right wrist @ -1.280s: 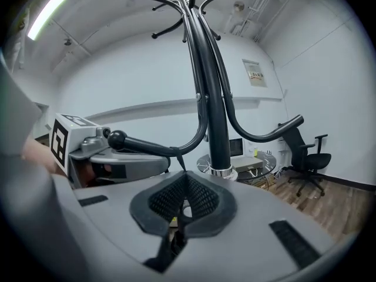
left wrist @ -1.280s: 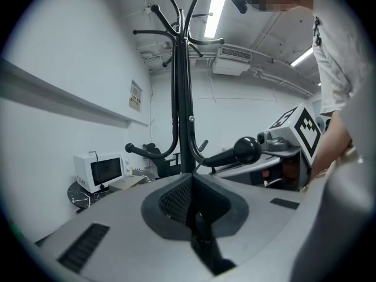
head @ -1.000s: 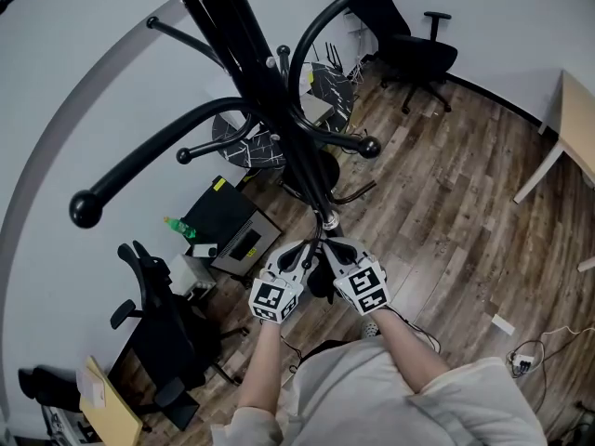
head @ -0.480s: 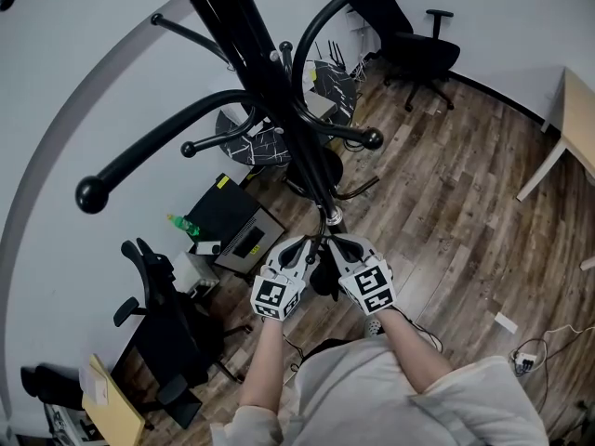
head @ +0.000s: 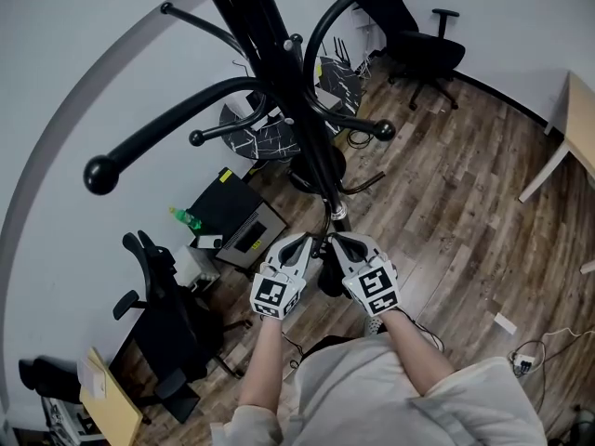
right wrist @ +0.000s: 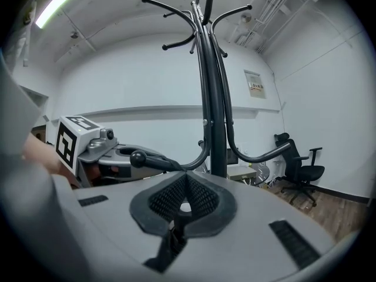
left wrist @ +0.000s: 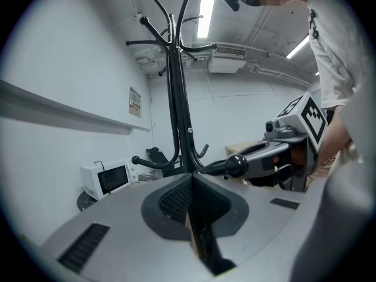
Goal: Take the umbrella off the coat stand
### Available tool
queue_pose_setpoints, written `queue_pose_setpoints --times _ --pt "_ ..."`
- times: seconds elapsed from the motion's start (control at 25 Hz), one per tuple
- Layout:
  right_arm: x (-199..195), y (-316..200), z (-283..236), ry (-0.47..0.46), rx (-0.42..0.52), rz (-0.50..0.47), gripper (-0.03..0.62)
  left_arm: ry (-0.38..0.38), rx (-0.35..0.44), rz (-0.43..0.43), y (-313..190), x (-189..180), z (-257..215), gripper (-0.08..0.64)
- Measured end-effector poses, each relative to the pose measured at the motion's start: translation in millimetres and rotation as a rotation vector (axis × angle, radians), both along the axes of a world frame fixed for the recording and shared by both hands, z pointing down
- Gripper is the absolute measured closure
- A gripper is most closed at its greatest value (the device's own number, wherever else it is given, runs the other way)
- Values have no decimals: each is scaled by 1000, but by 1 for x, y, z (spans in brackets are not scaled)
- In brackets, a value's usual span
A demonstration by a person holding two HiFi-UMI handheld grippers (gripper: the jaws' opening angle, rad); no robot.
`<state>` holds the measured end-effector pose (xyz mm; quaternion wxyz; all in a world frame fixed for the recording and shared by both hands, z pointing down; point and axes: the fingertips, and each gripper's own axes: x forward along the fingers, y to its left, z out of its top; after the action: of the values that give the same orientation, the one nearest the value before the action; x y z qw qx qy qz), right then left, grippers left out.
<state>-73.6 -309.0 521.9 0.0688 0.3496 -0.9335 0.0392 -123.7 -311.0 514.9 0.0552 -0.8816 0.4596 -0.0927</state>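
Observation:
A black coat stand with curved, ball-tipped arms rises in front of me; it also shows as the coat stand and the coat stand in the gripper views. A slim dark thing with a silver collar hangs along the pole; I cannot tell whether it is the umbrella. My left gripper and right gripper sit side by side just short of the pole, tips nearly touching. The left gripper and right gripper are both shut with nothing held. One ball-tipped hook reaches between them.
Black office chairs stand at the far right and near left. Round patterned tables, a black box and a green bottle crowd the stand's base. A wooden table is at right, cables on the floor, a microwave at the wall.
Both grippers stay shut and hold their place by the pole. The head view has drifted a little, so the stand sits slightly lower and further right.

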Motion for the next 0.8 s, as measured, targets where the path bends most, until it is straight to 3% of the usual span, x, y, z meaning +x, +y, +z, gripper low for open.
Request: queue_pose_setpoints --times 0.52,0.8 --pt "-5 18 -18 -8 43 -39 584 26 -10 -94 21 -7 -19 537" --pt "-5 27 -27 -23 59 -39 584 31 -2 -100 37 -4 -30 537"
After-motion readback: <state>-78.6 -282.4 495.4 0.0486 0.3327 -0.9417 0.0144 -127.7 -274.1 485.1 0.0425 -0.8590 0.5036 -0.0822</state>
